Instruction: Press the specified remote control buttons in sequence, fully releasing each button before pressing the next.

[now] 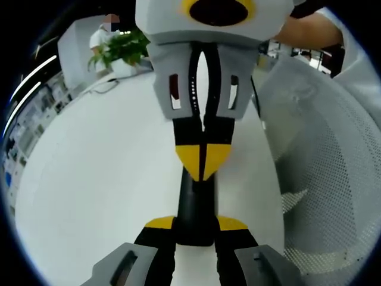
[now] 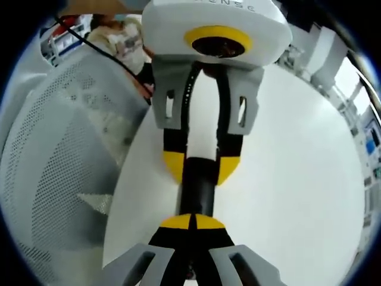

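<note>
- A white tabletop (image 1: 101,179) spreads across both views.
- A white mesh chair back (image 1: 333,179) stands just beside the table edge.
- A green potted plant (image 1: 122,47) sits at the table's far end.
- Shelving (image 2: 369,155) lines the far wall, blurred.

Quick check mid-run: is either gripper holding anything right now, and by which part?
The left gripper clamps one end of the black remote. The right gripper, jaws shut, has its tips on the remote's other end, holding nothing.
</note>
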